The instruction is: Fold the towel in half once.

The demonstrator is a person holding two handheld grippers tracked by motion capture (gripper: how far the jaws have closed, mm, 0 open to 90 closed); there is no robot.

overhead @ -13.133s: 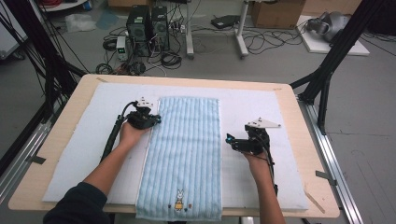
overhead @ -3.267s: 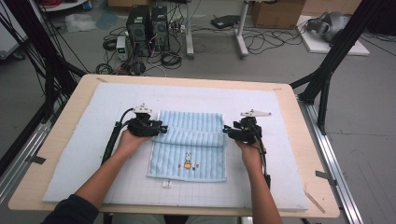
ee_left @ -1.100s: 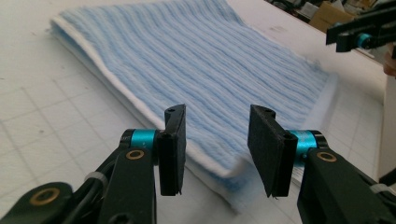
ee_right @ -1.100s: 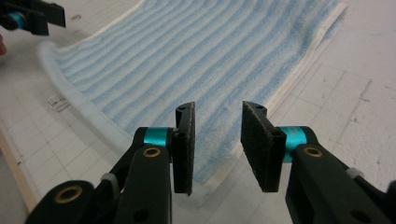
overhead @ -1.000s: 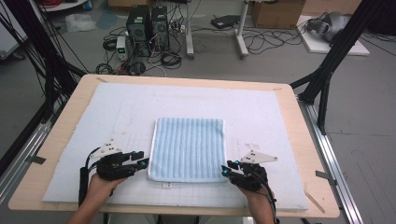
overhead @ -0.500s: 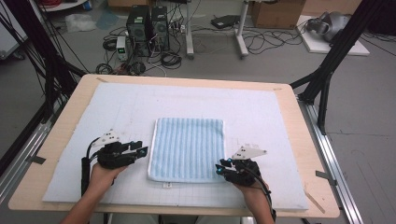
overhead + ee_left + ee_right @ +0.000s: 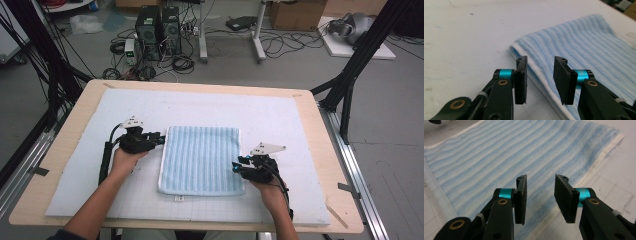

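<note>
So the towel is down to a small folded square mid-bench now, and both hands have slid in from the near corners to its side edges, probably lining up another fold. Left claw has been narrowing, right claw widening; both part-spread, straddling an edge, pinching nothing.

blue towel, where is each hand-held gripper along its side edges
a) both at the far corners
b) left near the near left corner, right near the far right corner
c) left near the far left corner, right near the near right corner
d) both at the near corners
c: in the high view the left hand-held gripper sits by the far left corner of the blue towel, and the right hand-held gripper by its near right corner.
</note>
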